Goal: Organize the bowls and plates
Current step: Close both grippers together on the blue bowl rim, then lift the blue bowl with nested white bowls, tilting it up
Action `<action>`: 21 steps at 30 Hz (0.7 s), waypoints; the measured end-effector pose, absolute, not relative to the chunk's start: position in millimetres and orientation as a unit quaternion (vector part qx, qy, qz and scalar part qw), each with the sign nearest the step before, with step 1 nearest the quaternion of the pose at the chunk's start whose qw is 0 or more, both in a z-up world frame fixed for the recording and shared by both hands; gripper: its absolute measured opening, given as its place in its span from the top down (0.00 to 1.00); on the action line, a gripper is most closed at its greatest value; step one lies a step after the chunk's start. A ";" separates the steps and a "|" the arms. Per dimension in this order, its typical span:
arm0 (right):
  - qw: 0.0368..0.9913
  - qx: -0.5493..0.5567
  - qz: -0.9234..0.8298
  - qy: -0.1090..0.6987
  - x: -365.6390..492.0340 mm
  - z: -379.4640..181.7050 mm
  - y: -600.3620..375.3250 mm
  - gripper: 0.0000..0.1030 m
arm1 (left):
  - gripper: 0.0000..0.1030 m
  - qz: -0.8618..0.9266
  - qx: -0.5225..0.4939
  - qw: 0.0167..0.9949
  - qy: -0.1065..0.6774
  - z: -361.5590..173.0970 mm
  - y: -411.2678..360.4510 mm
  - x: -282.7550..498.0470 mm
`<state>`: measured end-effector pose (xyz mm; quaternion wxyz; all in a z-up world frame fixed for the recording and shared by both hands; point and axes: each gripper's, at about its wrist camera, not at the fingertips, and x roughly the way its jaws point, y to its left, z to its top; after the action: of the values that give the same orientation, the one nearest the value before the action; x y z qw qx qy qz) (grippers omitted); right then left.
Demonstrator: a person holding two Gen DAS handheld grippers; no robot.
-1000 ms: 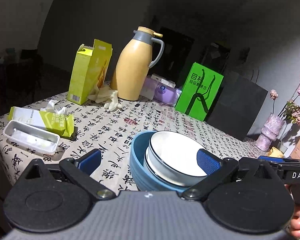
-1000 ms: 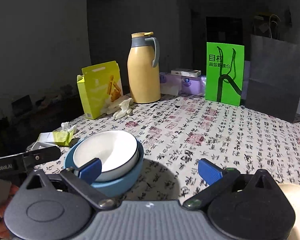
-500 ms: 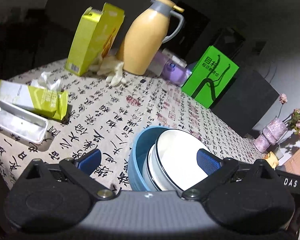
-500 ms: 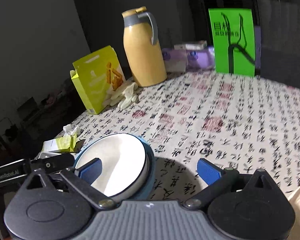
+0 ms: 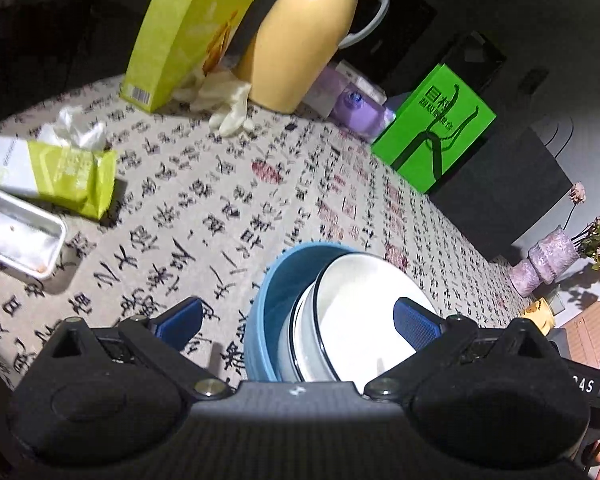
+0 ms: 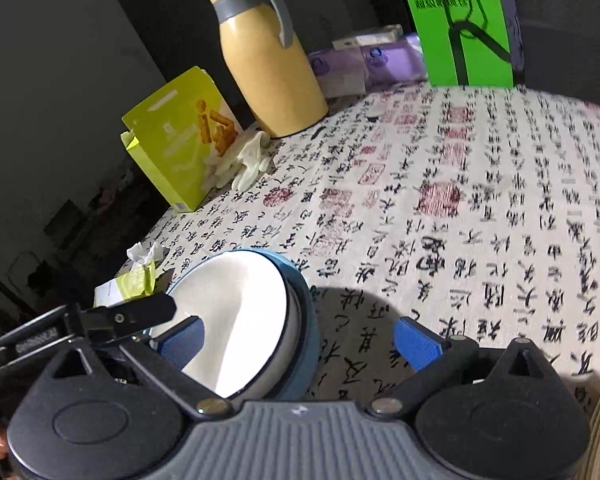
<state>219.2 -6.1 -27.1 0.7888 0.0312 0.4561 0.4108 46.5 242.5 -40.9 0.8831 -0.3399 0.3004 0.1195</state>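
From my seat I see the counter (image 6: pixel 480 208) under its calligraphy cloth lying bare to the right of the bowls, while its far edge is lined by the yellow jug (image 5: pixel 300 40), the yellow-green carton (image 5: pixel 184 32), pale gloves (image 5: pixel 228 100) and the green box (image 5: pixel 436 116); a tissue pack (image 5: pixel 60 168) and a metal tray (image 5: pixel 16 236) sit near the left edge. My left gripper (image 5: pixel 298 316) tilts down over the stack with its jaws spread wide, one blue fingertip (image 5: pixel 414 322) over the white bowl (image 5: pixel 364 320), the other outside the blue bowl (image 5: pixel 276 304) that holds it. My right gripper (image 6: pixel 296 344) is likewise spread and empty, the stack at its left fingertip (image 6: pixel 180 340)
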 end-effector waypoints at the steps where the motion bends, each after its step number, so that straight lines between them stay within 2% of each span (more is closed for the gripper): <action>1: 0.787 0.033 0.410 0.459 220.3 -28.9 -6.8 0.02 | 0.00 0.117 -0.345 0.880 0.305 -42.8 243.5 48.0; 21: 0.731 0.069 0.419 0.535 229.8 -48.2 9.9 0.04 | 0.00 0.097 -0.387 0.844 0.358 -58.0 251.9 64.0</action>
<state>229.8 9.9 -48.2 0.7308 0.0690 0.5345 0.4189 64.0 251.9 -58.0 0.8444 -0.3867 0.3577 0.0974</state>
